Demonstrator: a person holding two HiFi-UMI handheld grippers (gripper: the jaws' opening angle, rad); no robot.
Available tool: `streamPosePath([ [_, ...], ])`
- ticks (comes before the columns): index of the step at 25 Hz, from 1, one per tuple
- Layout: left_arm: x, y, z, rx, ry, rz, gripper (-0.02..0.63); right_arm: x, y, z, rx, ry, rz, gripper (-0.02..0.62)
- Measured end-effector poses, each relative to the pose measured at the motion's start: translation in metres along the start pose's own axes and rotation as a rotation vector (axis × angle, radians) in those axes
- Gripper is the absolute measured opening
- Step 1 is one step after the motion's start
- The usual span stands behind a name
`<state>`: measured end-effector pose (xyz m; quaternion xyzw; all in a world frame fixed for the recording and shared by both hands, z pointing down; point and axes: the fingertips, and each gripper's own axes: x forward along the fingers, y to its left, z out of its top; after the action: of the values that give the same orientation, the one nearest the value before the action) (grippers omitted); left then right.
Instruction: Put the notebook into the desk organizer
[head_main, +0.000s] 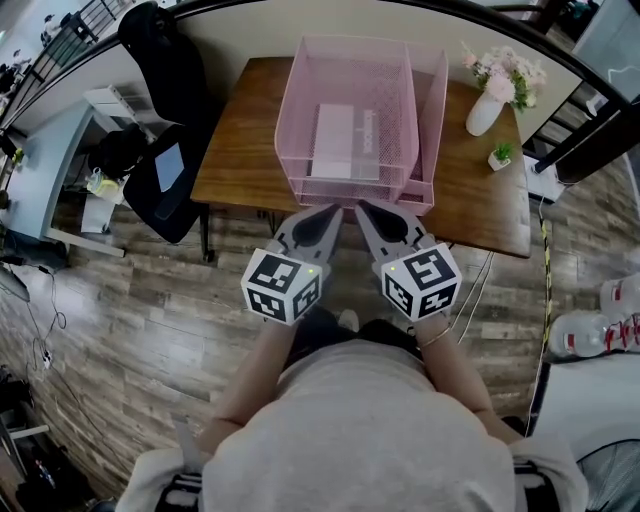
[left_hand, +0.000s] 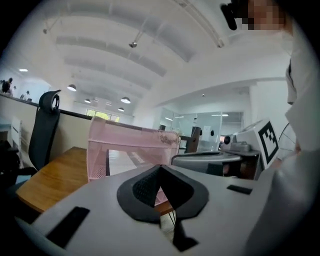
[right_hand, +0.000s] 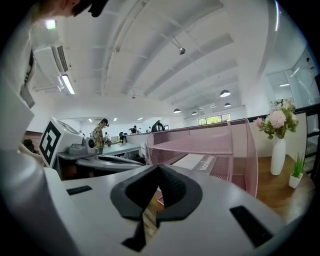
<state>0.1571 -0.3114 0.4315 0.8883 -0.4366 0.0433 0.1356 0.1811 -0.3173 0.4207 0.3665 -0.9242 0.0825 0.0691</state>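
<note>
The pink mesh desk organizer (head_main: 345, 110) stands on the wooden table (head_main: 240, 150). A pale notebook (head_main: 340, 140) lies flat inside its tray, and its printed cover (right_hand: 202, 162) shows in the right gripper view. Both grippers hover side by side just in front of the table's near edge, pointing at the organizer. My left gripper (head_main: 333, 212) has its jaws shut with nothing between them, tips meeting (left_hand: 160, 169). My right gripper (head_main: 362, 208) is shut and empty too (right_hand: 159, 169). The organizer (left_hand: 132, 145) fills the left gripper view ahead.
A white vase of pink flowers (head_main: 488, 105) and a small potted plant (head_main: 500, 155) stand on the table's right part. A black office chair (head_main: 165, 150) stands left of the table. Cables run down the wood floor at the right (head_main: 545, 260).
</note>
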Motion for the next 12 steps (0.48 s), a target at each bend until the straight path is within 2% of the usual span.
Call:
streamPosePath([
  [4,-0.003,-0.002,-0.005,0.038,0.03,-0.017,0.011,-0.002,0.003,-0.003,0.01,0.007,-0.004,0.005],
  [12,-0.004,-0.008,-0.015,0.024,0.11,-0.069,0.01,0.0,0.02,-0.013,0.019,0.038,0.048,0.005],
])
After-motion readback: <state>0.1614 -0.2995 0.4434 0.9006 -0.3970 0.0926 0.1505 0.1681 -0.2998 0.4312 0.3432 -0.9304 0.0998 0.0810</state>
